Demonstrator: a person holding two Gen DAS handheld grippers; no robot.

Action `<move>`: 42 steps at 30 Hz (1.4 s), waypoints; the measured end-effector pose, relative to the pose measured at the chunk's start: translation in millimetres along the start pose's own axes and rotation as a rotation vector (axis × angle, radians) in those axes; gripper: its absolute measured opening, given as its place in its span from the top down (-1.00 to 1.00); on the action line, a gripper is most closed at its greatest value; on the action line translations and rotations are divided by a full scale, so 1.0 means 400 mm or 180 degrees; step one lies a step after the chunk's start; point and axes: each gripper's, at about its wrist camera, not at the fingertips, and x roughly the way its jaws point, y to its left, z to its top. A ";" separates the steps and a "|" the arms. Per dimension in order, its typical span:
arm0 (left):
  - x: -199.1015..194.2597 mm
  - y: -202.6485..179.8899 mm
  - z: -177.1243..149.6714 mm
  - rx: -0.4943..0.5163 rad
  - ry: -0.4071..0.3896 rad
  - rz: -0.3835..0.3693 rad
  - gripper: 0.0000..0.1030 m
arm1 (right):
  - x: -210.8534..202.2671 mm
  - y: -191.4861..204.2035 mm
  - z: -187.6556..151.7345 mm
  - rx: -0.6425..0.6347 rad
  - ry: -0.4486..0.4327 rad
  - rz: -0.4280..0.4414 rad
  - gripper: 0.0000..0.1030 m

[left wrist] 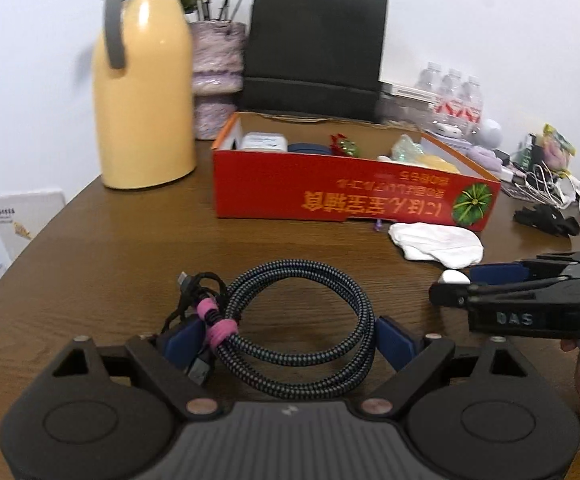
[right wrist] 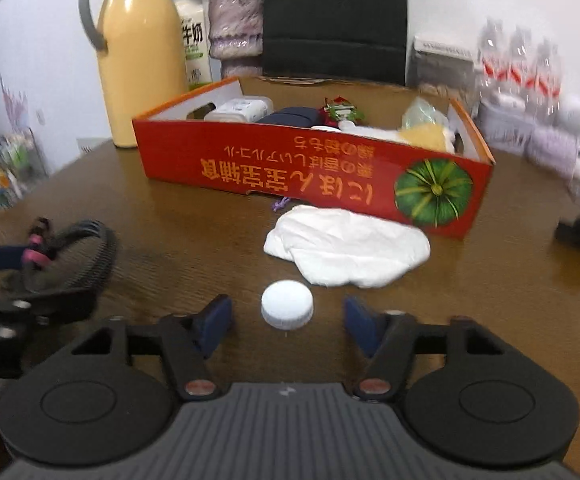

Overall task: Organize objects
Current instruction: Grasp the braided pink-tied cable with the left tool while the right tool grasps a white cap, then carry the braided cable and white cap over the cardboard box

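A coiled braided cable (left wrist: 294,320) tied with pink bands lies on the brown table between the blue pads of my open left gripper (left wrist: 288,340); it also shows in the right wrist view (right wrist: 78,256). My right gripper (right wrist: 288,324) is open around a white bottle cap (right wrist: 287,305) on the table, pads apart from it. The right gripper also shows in the left wrist view (left wrist: 462,284), with the cap (left wrist: 455,277) at its tips. A white crumpled cloth (right wrist: 346,244) lies in front of the red cardboard box (right wrist: 274,168), which holds several items.
A yellow thermos jug (left wrist: 144,92) stands at the back left. A black paper bag (left wrist: 314,48) and a purple vase (left wrist: 216,76) stand behind the box. Water bottles (left wrist: 456,96), cables and a black clip (left wrist: 546,220) are at the right.
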 end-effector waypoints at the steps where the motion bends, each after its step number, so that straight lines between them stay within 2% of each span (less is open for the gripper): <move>1: -0.006 0.004 -0.002 -0.0023 -0.0005 -0.0015 -0.77 | 0.000 0.002 0.001 0.0023 -0.0014 0.0010 0.32; 2: -0.015 0.004 -0.004 -0.0038 -0.0011 -0.0023 -0.77 | -0.004 0.005 0.003 0.0025 -0.0013 -0.0028 0.44; 6: -0.088 -0.005 -0.019 -0.0040 -0.0116 -0.0123 -0.77 | -0.072 0.008 -0.018 0.0098 -0.0046 -0.0053 0.44; 14: -0.285 -0.088 -0.060 0.0130 -0.0354 -0.0419 -0.77 | -0.357 0.043 -0.106 0.0187 -0.0356 -0.0014 0.44; 19: -0.404 -0.141 -0.098 0.0291 -0.0512 -0.0712 -0.77 | -0.514 0.061 -0.165 0.0173 -0.0465 0.0069 0.44; 23: -0.440 -0.174 -0.116 0.0405 -0.0503 -0.0686 -0.77 | -0.587 0.056 -0.190 0.0258 -0.0594 0.0035 0.44; 30: -0.461 -0.184 -0.120 0.0422 -0.0564 -0.0660 -0.77 | -0.595 0.042 -0.196 0.0288 -0.0630 0.0033 0.44; 34: -0.430 -0.174 -0.106 0.0353 -0.0550 -0.0578 -0.77 | -0.561 0.032 -0.188 0.0321 -0.0577 0.0047 0.44; 38: -0.364 -0.163 -0.042 0.0427 -0.0544 -0.0521 -0.77 | -0.518 0.013 -0.144 0.0266 -0.0603 0.0027 0.44; 42: -0.273 -0.148 0.083 0.0479 -0.0615 -0.0616 -0.77 | -0.448 -0.052 -0.042 0.0250 -0.0665 0.0009 0.43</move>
